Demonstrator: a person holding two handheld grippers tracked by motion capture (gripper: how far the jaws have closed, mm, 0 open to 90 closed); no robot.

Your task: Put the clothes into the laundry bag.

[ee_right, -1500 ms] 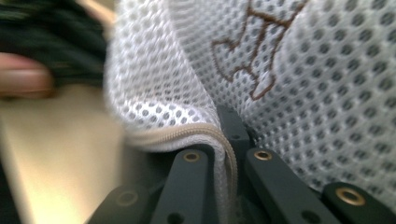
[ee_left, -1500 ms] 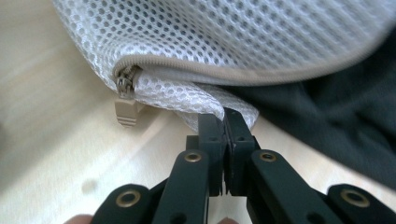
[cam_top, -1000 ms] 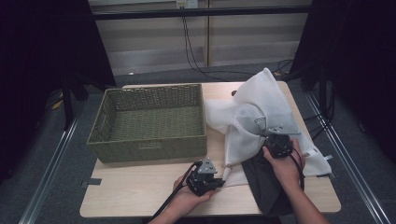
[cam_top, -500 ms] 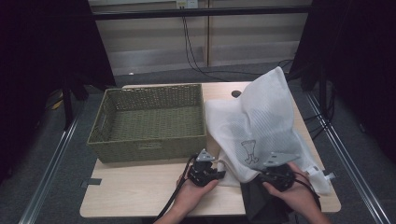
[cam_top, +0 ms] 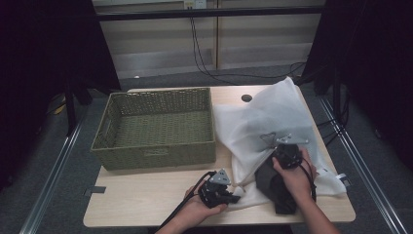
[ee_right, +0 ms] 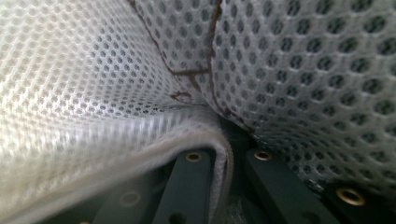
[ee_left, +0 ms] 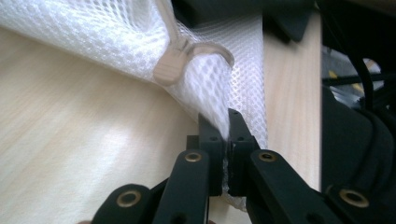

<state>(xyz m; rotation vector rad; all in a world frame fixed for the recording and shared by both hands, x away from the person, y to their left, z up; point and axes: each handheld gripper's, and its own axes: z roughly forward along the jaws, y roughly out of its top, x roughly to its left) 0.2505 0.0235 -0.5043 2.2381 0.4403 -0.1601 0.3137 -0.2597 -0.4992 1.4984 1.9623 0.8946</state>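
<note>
A white mesh bag (cam_top: 272,117) lies bunched on the right half of the wooden table (cam_top: 146,204), beside a dark garment (cam_top: 272,183) under my right hand. My left gripper (cam_top: 236,197) sits near the front edge. In the left gripper view it (ee_left: 228,126) is shut on the bag's edge (ee_left: 243,70), just below a clear plastic loop (ee_left: 187,60). Farther back, my right gripper (cam_top: 280,146) holds up a fold of the bag. In the right gripper view its jaws (ee_right: 229,154) pinch the mesh (ee_right: 303,70), which carries thin brown printed lines.
An empty green wicker basket (cam_top: 153,156) stands on the left half of the table, close to the bag. A small dark round spot (cam_top: 247,97) marks the table's far edge. Cables hang behind the table, and metal rails run along the floor on both sides.
My right hand pulled back to the front edge, stretching the bag up tall, then returned forward over the dark garment. The bag has sagged lower again. My left hand stayed put.
</note>
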